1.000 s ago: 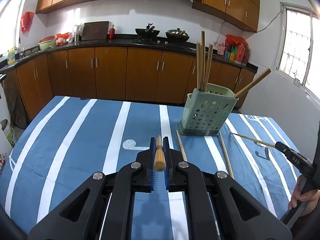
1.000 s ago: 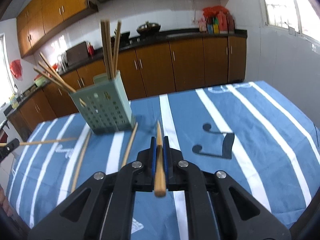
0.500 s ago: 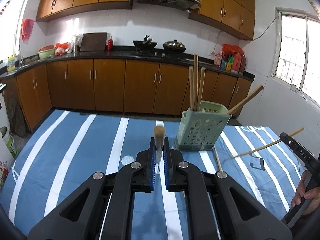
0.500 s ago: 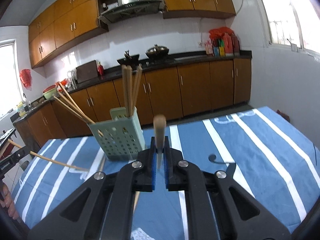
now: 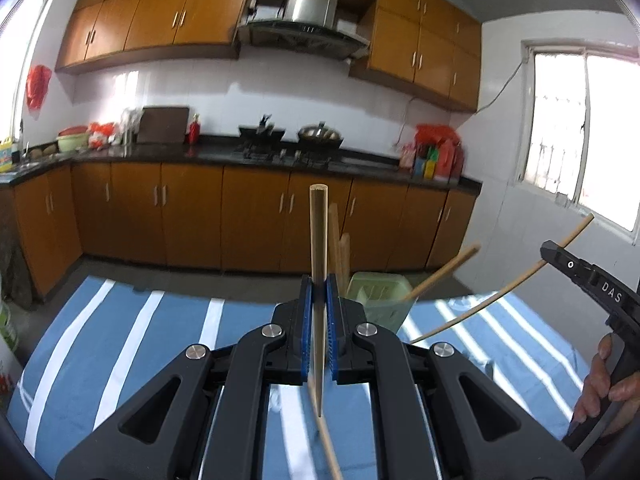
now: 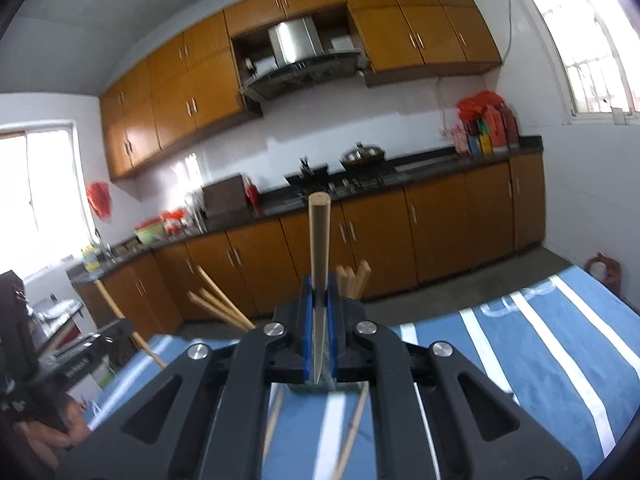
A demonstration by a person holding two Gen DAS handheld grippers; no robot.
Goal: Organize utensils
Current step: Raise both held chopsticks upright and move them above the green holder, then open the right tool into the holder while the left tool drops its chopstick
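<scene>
Left gripper (image 5: pixel 319 312) jaws clamped on a wooden chopstick (image 5: pixel 319 248), held upright, thick end up, thin tip pointing down past the blue pads (image 5: pixel 305 328). Right gripper (image 6: pixel 319 316) jaws also clamped on a second chopstick (image 6: pixel 319 248), upright the same way. Green perforated utensil holder (image 5: pixel 376 300) stands on the blue striped tablecloth (image 5: pixel 132 344) just behind the left gripper, several chopsticks sticking out of it, some upright, one leaning right. Loose chopsticks (image 6: pixel 352 432) lie on the cloth below the right gripper. In the left view the right gripper (image 5: pixel 584 280) shows at the edge with its chopstick (image 5: pixel 500 296) slanting toward the holder. Kitchen cabinets (image 5: pixel 192 216) behind.
</scene>
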